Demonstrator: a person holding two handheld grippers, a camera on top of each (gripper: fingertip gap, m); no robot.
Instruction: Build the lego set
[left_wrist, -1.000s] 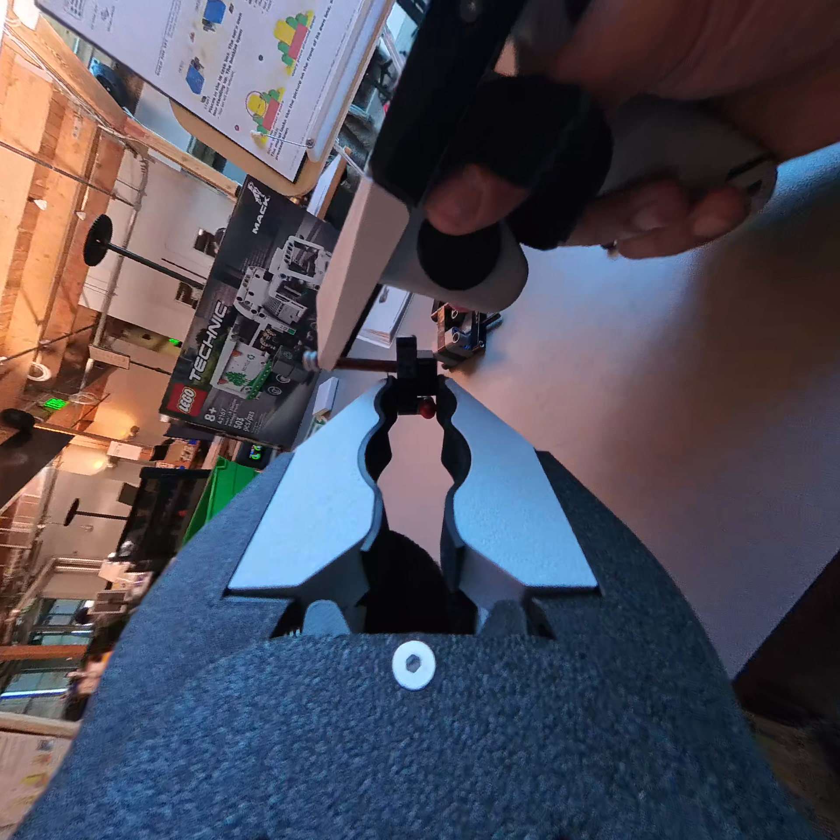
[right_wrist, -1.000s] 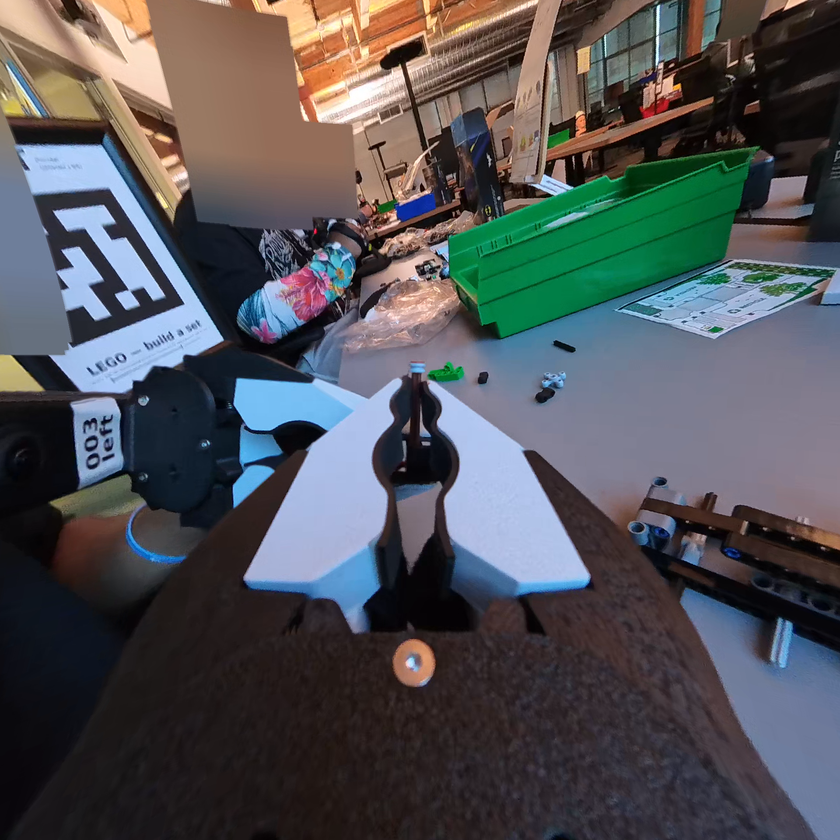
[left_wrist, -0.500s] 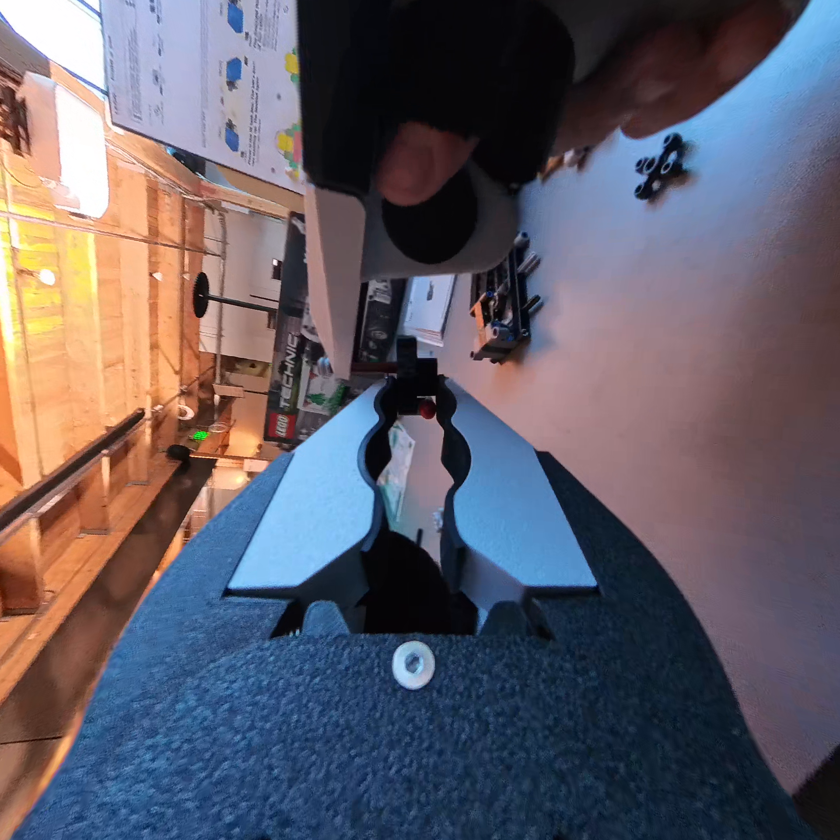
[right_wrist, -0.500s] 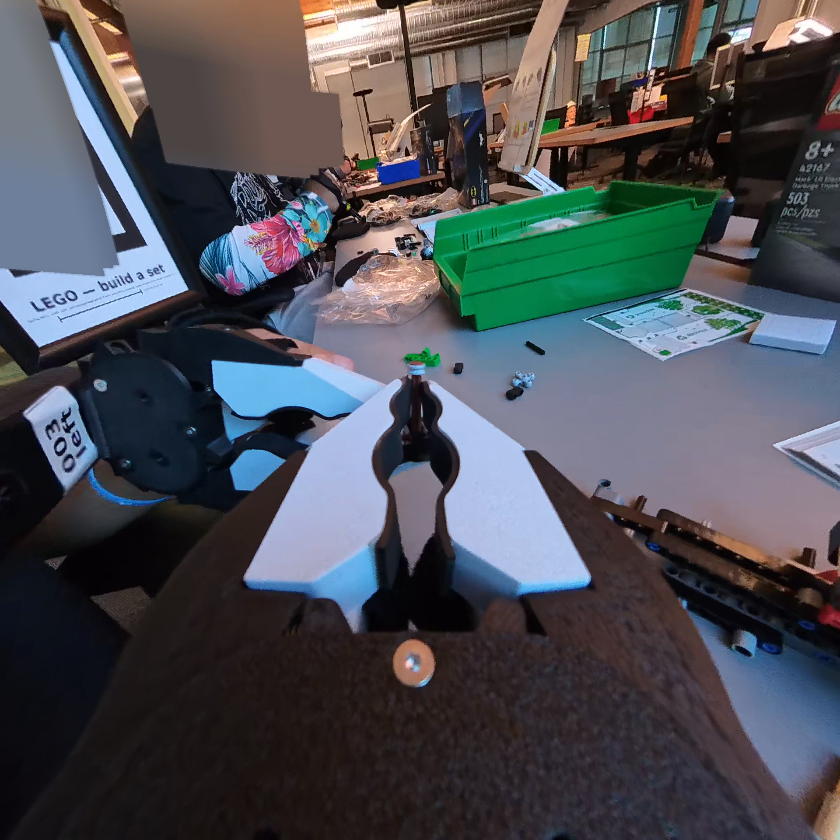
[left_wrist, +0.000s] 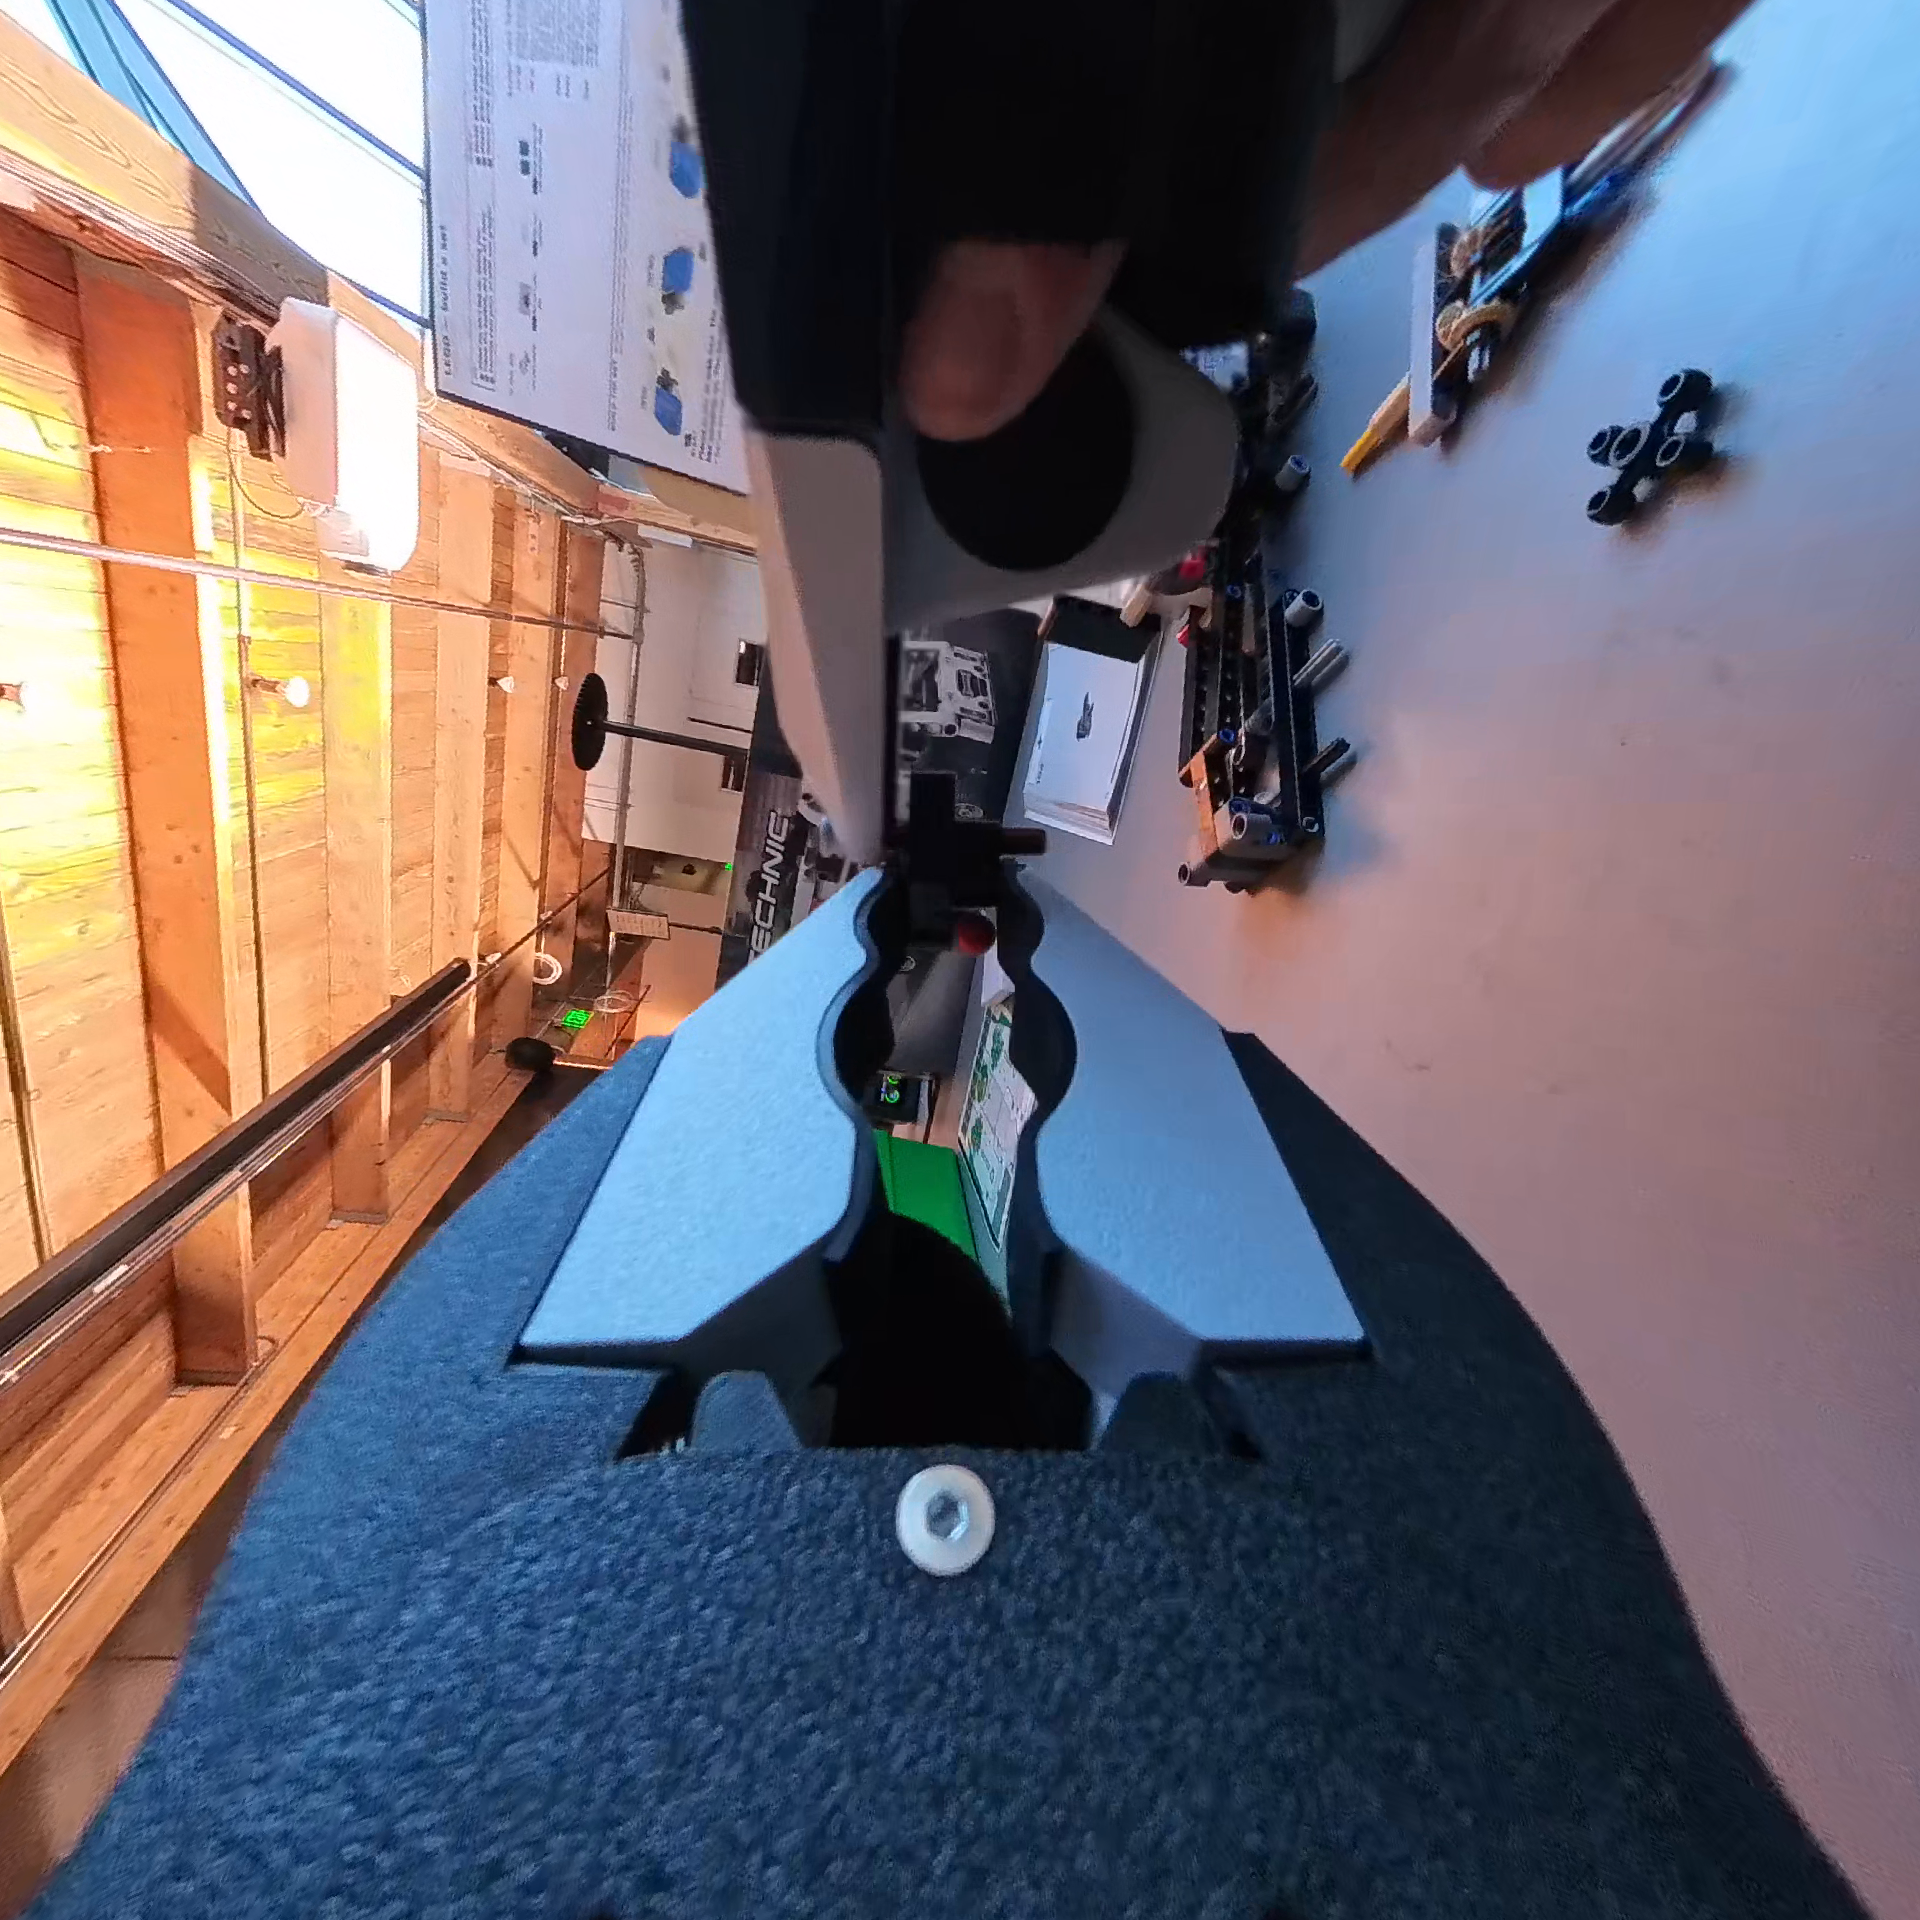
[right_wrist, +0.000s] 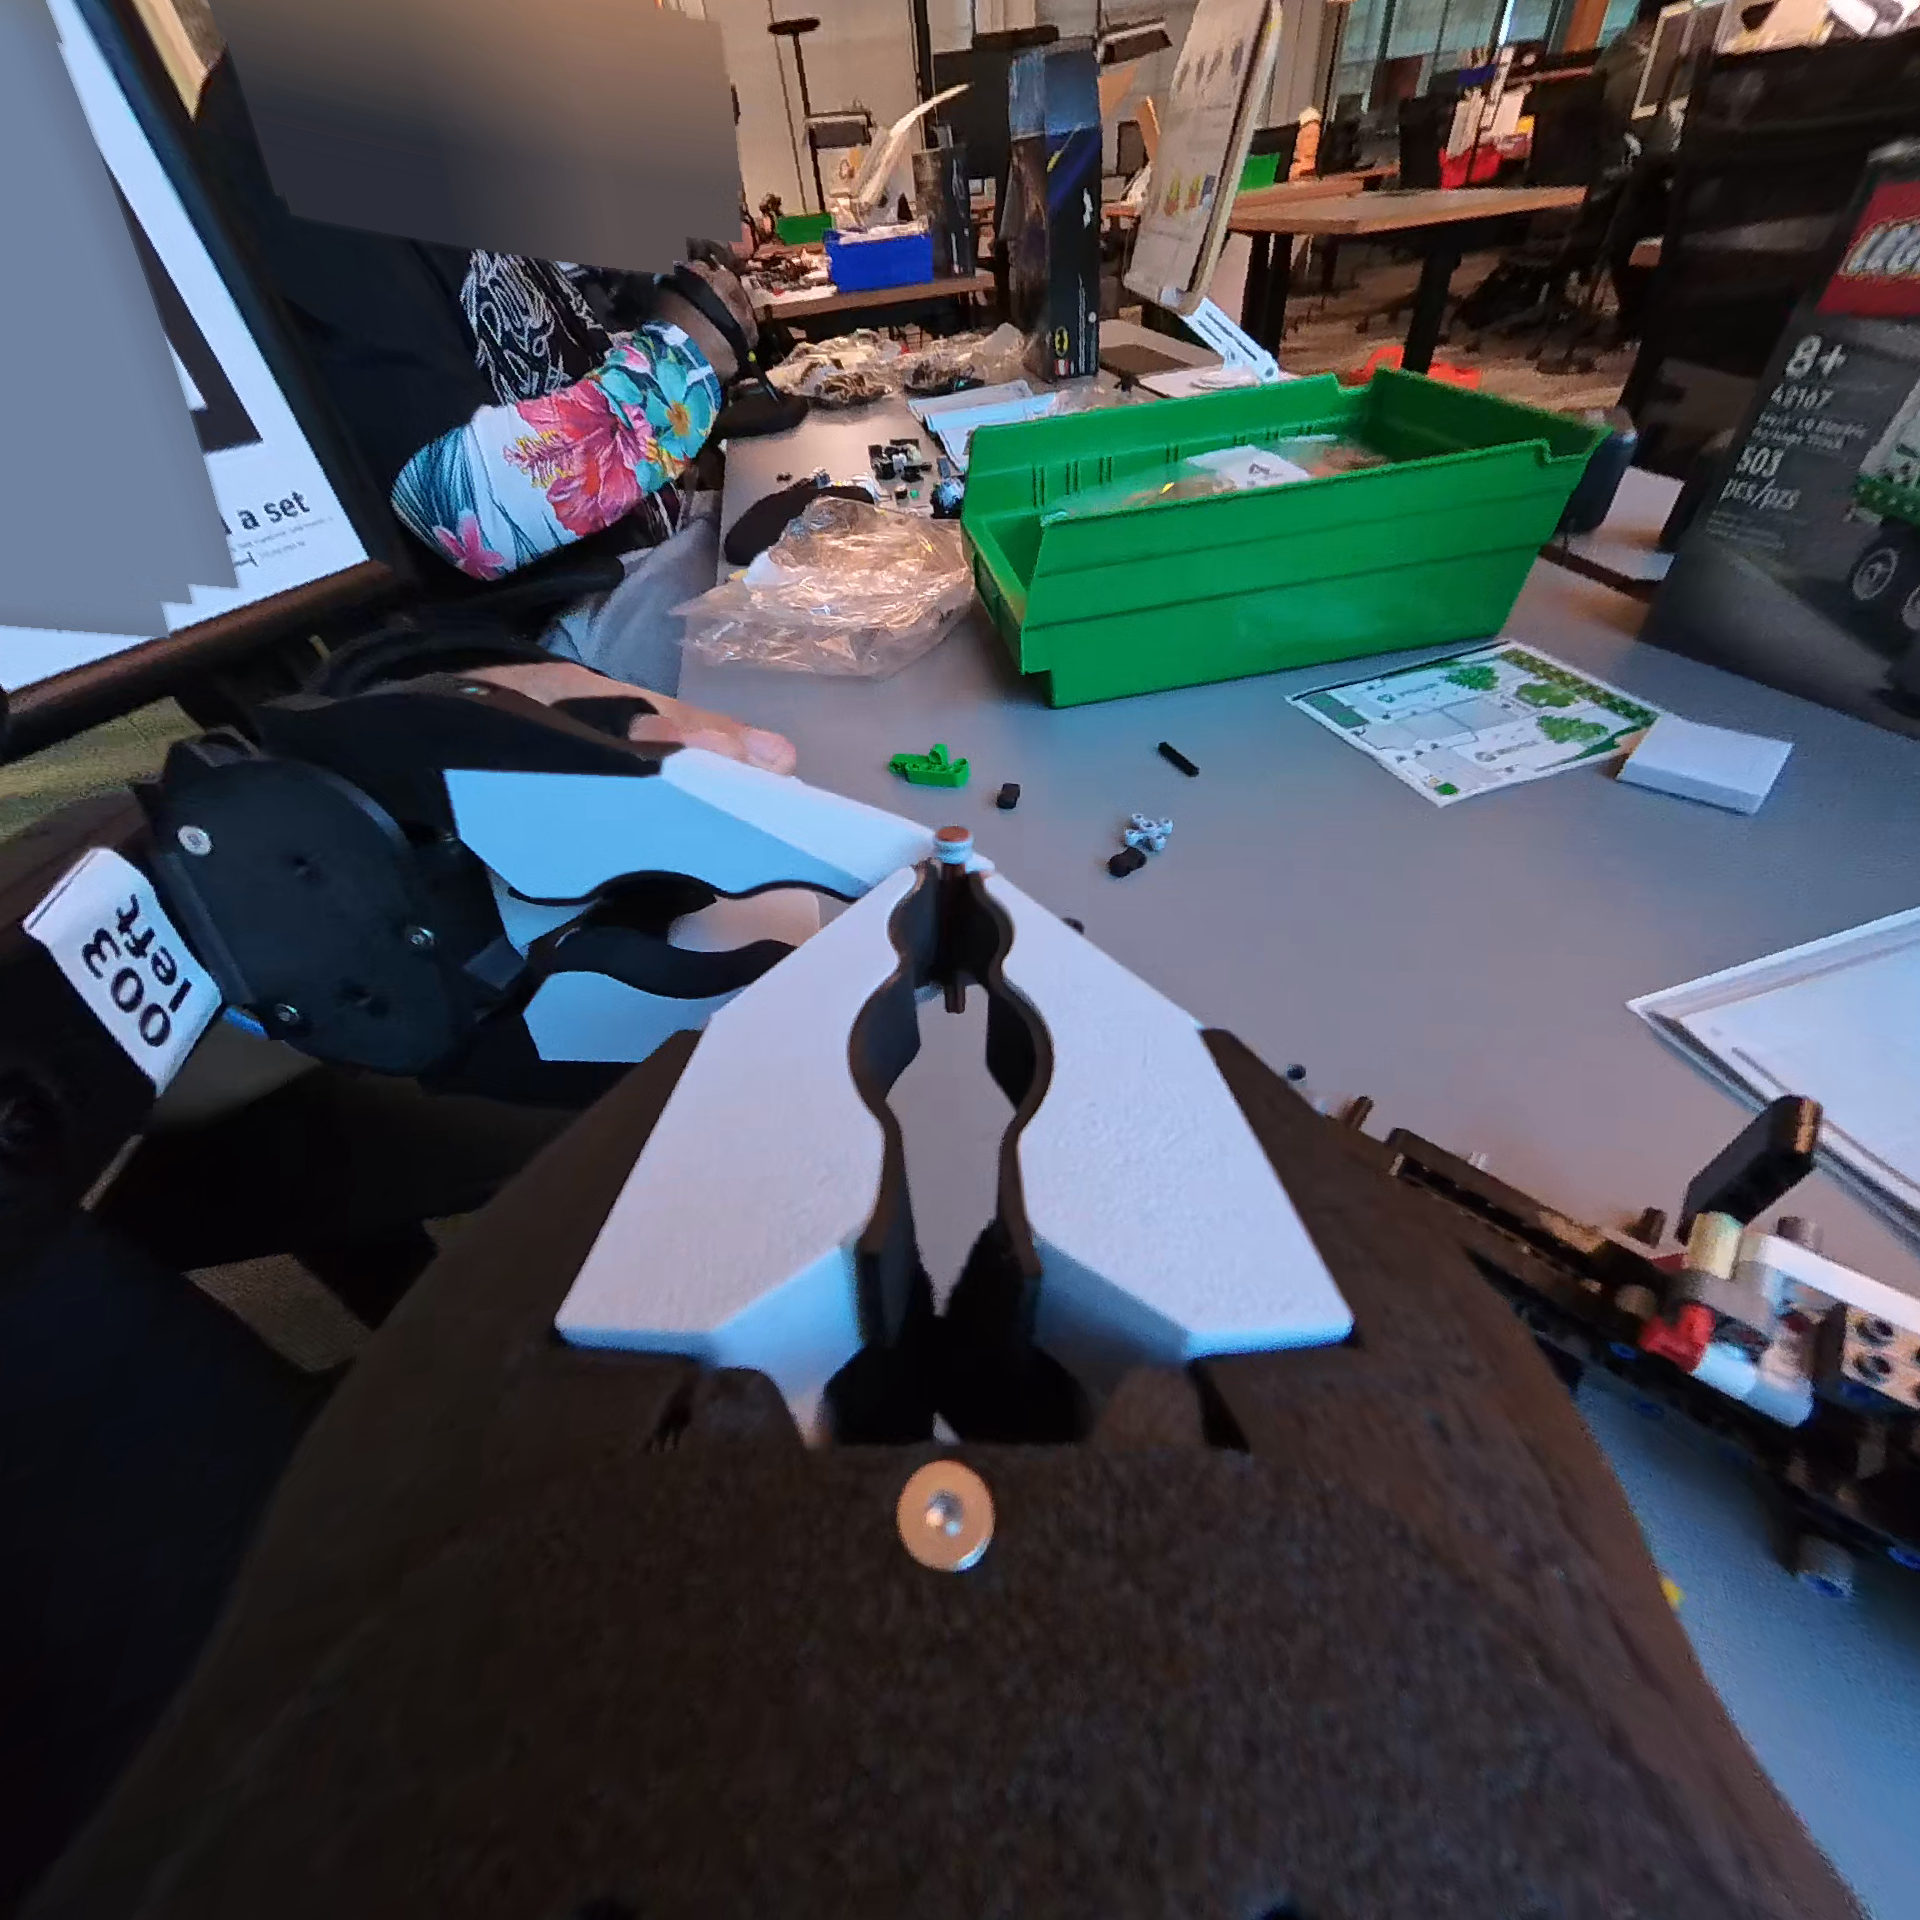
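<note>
My left gripper (left_wrist: 945, 894) is shut on a small black connector (left_wrist: 935, 831) that carries a red pin (left_wrist: 971, 933). My right gripper (right_wrist: 951, 883) is shut on a dark brown axle (right_wrist: 951, 935) with a grey bush (right_wrist: 951, 847) at its tip. The two grippers meet tip to tip above the table. In the left wrist view the right gripper (left_wrist: 868, 810) comes in from above, and the axle's end (left_wrist: 1023, 840) sticks out of the connector. In the right wrist view the left gripper (right_wrist: 831, 883) comes in from the left. The partly built black chassis (left_wrist: 1247, 748) lies on the table (right_wrist: 1351, 935).
A green bin (right_wrist: 1247, 561), crumpled plastic bags (right_wrist: 831, 592), a sticker sheet (right_wrist: 1475, 717), a white booklet (right_wrist: 1704, 764) and the set's box (right_wrist: 1808, 468) stand behind. Loose parts lie around: a green piece (right_wrist: 930, 767) and a black cross-shaped piece (left_wrist: 1652, 447). A person sits at the far left. Both grippers' tips are close together, under 4 cm apart.
Both grippers have swung together, so more of the table and chassis shows. The axle's end now pokes out of the far side of the black connector.
</note>
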